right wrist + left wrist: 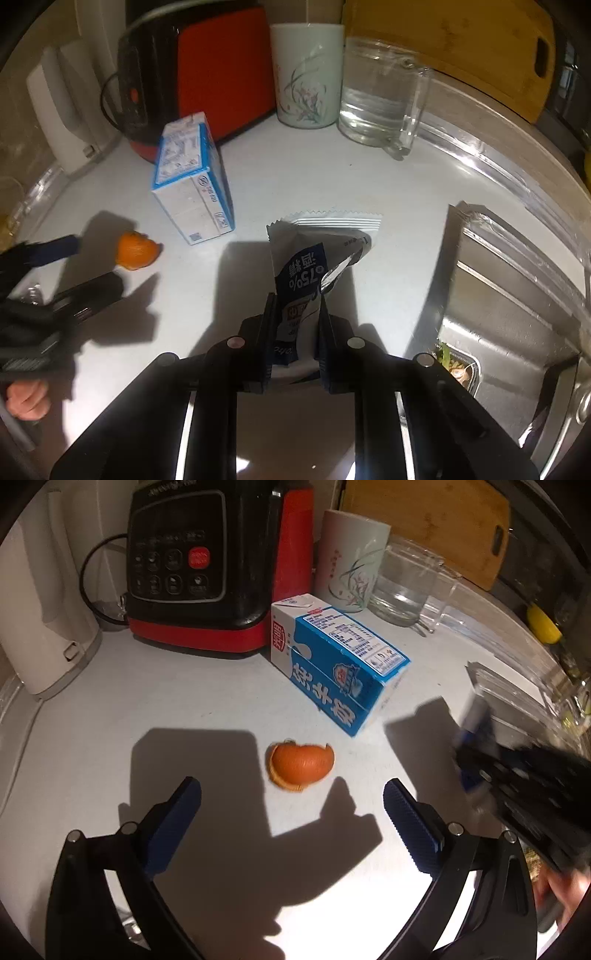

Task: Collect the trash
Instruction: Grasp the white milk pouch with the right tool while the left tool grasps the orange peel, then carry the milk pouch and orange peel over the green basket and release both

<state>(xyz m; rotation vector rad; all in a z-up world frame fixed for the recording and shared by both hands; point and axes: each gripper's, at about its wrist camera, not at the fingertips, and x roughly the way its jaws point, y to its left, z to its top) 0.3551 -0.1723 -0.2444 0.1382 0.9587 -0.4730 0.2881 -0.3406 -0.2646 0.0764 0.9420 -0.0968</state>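
Right gripper (pixel 297 310) is angling steeply down at the white counter (pixel 369 177), jaws pinching a torn blue-and-white wrapper (pixel 306 273) just beside the sink (pixel 517 295). Left gripper (pixel 291 805) is tilting down likewise, jaws spread wide and empty, hovering over an orange peel (pixel 301 764) lying near a tipped milk carton (pixel 332 664).

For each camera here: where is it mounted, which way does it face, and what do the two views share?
Left wrist: on the left gripper, angled down at the orange peel; own open fingers show.
Right wrist: on the right gripper, angled down at the counter; its fingers pinch a wrapper.
Shared: milk carton, peel, red appliance, mug.
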